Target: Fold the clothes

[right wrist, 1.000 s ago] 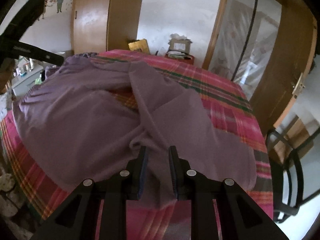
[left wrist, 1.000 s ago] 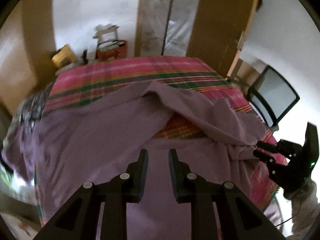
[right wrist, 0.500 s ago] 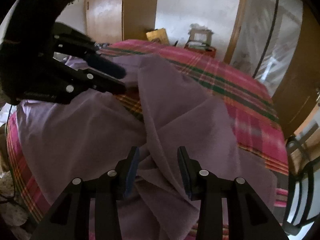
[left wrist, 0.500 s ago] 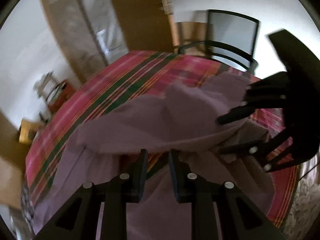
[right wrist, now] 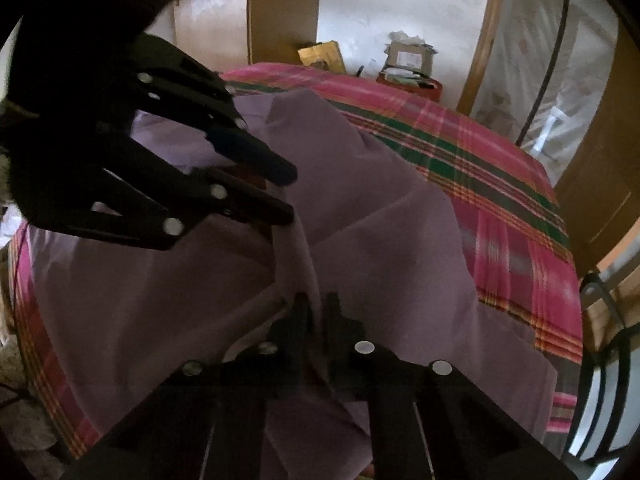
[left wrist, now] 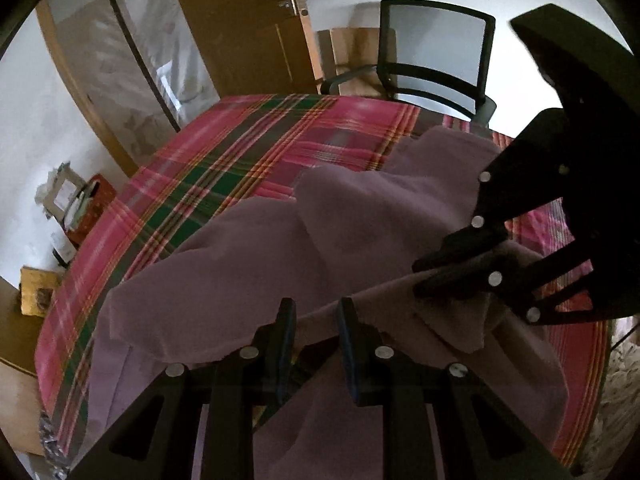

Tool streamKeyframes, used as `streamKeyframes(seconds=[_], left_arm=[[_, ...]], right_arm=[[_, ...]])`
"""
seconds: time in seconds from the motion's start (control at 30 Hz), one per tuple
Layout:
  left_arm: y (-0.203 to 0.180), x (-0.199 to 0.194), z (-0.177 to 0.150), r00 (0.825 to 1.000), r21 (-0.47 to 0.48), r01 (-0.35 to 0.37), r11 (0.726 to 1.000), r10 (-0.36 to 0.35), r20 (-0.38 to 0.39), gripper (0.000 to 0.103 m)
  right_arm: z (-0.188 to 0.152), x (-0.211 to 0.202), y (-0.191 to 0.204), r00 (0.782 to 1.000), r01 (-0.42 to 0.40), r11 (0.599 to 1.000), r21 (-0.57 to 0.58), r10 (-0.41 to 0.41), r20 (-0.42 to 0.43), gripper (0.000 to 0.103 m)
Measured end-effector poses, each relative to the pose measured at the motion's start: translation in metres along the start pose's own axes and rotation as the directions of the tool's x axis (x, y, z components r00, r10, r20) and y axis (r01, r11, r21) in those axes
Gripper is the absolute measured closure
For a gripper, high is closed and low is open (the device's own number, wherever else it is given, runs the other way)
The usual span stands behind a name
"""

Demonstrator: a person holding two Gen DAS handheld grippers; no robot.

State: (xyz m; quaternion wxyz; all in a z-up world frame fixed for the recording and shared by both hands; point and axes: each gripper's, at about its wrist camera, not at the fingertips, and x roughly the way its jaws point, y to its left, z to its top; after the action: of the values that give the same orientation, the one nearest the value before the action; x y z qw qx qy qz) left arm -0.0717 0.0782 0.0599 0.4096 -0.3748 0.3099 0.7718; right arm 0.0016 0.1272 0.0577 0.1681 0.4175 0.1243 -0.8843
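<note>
Bed (left wrist: 248, 152) filled both views, covered in a pink and green plaid spread; I had the purple garment (left wrist: 248, 264) lying rumpled across most of it, near edge lifted off the spread and bunched into folds. Behind the bed in the left wrist view: wooden door (left wrist: 240, 28) and a black mesh office chair (left wrist: 436, 56) standing just past the far corner. In the right wrist view, a red crate (right wrist: 412, 82) with a cardboard box on top stood against the wall beyond the bed. My left claw (left wrist: 316, 312) sat at the garment's raised edge, fingers a moderate gap apart with the fabric fold running across the tips; from the right wrist view the same left claw (right wrist: 286, 192) had cloth between its two fingers, but I couldn't tell if it was actually clamped. My right claw (right wrist: 318, 304) was closed down on a ridge of the purple garment, fabric pinched up between the narrow fingers; seen from the left side the right claw (left wrist: 424, 276) had cloth draped off its tips.
</note>
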Motion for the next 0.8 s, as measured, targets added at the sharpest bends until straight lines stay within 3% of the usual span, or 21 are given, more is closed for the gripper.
streamKeyframes(seconds=[0.4,0.63,0.8], left_arm=[[0.023,0.003,0.019,0.99,-0.071,0.116,0.991,-0.11,0.086,0.081],[0.029,0.016,0.029,0.99,-0.084,0.121,0.989,-0.114,0.084,0.081],[0.049,0.029,0.038,0.989,-0.167,0.135,0.977,-0.122,0.085,0.081]], right_arm=[[0.029,-0.017,-0.028,0.993,0.056,0.998,0.033,-0.059,0.101,0.098],[0.049,-0.013,-0.039,0.984,0.105,0.994,0.02,-0.106,0.14,0.098],[0.065,0.002,-0.048,0.98,0.134,0.991,-0.001,-0.132,0.149,0.098]])
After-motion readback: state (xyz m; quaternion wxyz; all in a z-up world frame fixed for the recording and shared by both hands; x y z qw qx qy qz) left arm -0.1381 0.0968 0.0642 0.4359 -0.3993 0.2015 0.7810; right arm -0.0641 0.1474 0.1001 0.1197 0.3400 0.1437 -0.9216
